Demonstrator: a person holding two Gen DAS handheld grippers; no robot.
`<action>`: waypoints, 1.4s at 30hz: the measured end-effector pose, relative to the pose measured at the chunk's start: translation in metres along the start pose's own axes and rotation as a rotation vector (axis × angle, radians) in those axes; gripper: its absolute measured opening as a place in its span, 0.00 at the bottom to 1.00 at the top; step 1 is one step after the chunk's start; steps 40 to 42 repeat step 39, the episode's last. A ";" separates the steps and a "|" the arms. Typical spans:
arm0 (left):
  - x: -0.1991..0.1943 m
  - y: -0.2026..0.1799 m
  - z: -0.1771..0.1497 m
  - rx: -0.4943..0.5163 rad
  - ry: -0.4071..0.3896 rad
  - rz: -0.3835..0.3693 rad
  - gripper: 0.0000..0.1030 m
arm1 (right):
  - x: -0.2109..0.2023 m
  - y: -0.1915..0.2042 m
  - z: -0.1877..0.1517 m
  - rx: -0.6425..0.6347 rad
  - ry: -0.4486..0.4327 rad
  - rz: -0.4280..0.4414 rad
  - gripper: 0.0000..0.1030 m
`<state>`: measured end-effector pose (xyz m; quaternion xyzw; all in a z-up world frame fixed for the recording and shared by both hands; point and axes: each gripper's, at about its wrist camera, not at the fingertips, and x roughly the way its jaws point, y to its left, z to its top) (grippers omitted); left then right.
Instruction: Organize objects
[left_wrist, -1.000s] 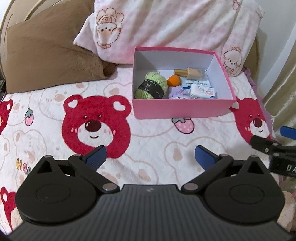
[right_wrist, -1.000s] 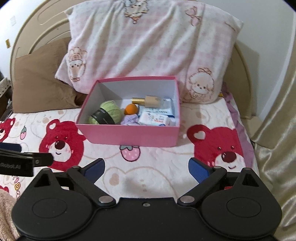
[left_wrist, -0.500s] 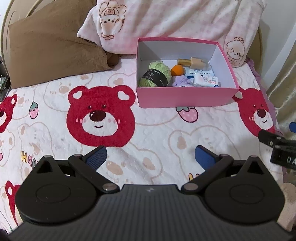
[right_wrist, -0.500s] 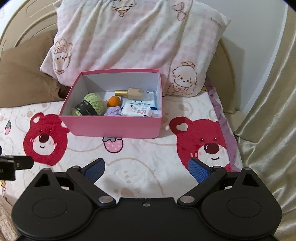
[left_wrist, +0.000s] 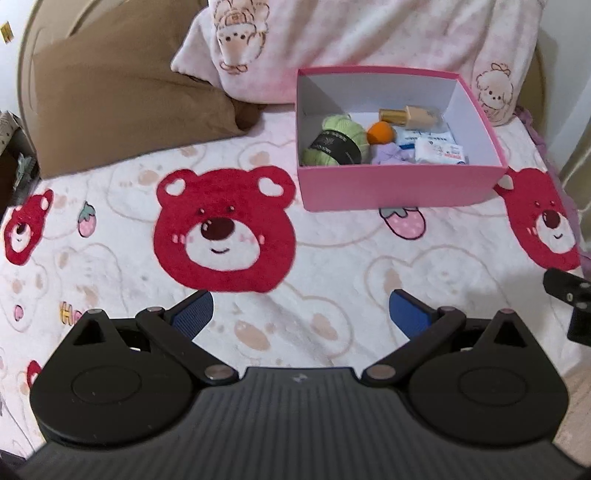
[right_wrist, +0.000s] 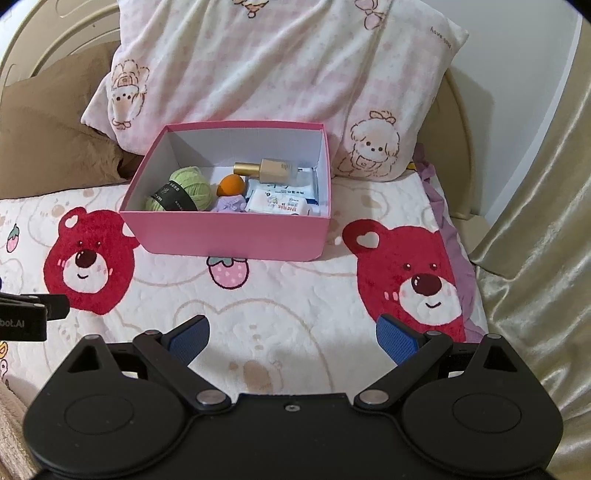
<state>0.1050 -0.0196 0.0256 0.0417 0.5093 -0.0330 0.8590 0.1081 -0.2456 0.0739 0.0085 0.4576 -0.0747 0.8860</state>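
One pink box (right_wrist: 229, 236), two pillows (right_wrist: 280, 66) (pink, brown (left_wrist: 125, 96)), two tissue packs (right_wrist: 280, 203).

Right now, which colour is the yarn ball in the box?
Light green yarn ball with a black band, clearest in the right wrist view.

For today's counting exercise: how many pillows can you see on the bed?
2. A brown pillow lies at the head of the bed on the left; a pink checked pillow leans behind the pink box. Others may lie out of frame.

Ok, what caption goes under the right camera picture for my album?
Open right gripper faces a pink box holding green yarn, an orange ball and tissue packs.
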 end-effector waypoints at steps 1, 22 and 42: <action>0.001 0.003 -0.001 -0.015 0.006 -0.019 1.00 | 0.001 0.000 0.000 -0.002 0.003 -0.002 0.96; -0.005 0.007 -0.007 -0.018 -0.010 -0.006 1.00 | 0.000 0.004 -0.004 -0.012 0.009 0.002 0.96; -0.012 0.008 -0.011 -0.001 -0.035 0.017 1.00 | -0.004 0.003 -0.007 -0.020 0.008 -0.004 0.96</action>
